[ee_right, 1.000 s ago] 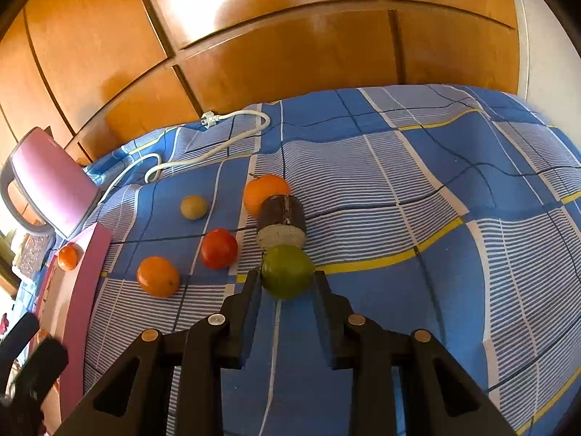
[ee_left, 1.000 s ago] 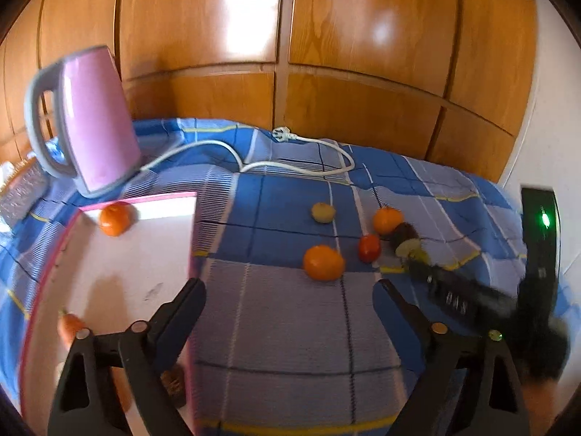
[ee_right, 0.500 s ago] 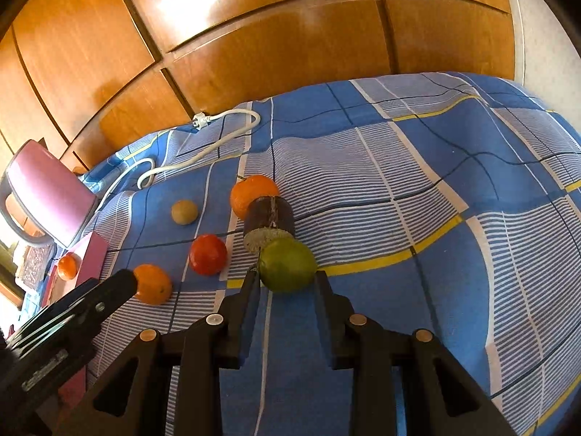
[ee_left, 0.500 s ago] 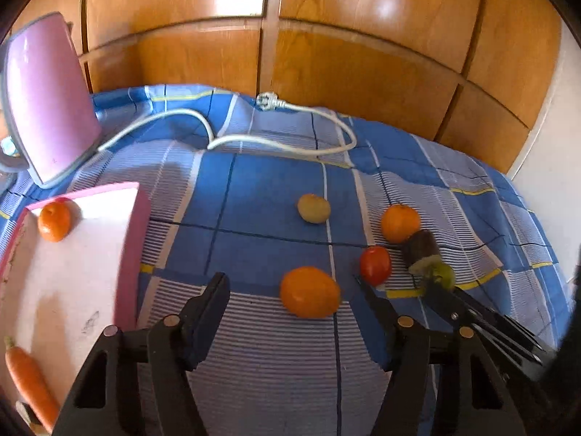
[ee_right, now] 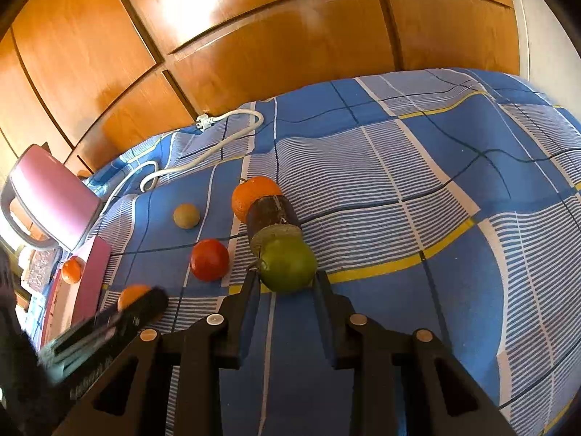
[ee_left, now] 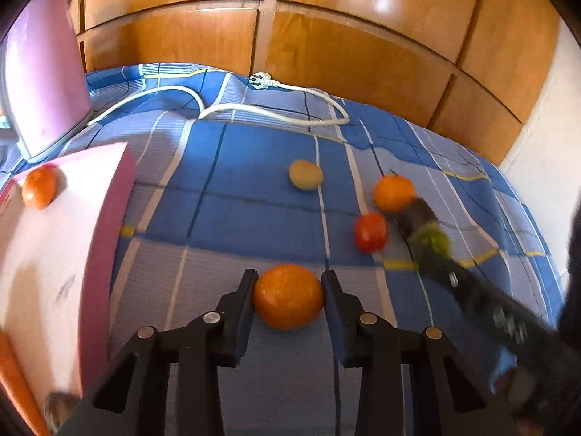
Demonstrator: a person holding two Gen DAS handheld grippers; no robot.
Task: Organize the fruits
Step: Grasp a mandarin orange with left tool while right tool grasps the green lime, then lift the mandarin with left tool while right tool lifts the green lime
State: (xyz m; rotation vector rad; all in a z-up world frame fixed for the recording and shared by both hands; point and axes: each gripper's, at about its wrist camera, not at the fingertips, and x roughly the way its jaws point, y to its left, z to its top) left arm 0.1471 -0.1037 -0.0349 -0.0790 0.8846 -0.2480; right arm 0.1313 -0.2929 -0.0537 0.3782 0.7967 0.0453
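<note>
Left wrist view: the left gripper (ee_left: 288, 281) is closing its jaws, both pads touching an orange (ee_left: 288, 296) on the blue checked cloth (ee_left: 254, 218). At 2 o'clock, the right gripper (ee_right: 287, 278) grips a green lime (ee_right: 288, 264).

Left hand-held gripper (ee_left: 288, 283) is closing, angled downward; right hand-held gripper (ee_right: 287, 278) is clamped.

Glossy wooden panelled wall (ee_left: 356, 47) with bright glare, white wall (ee_left: 544, 138) at right.
</note>
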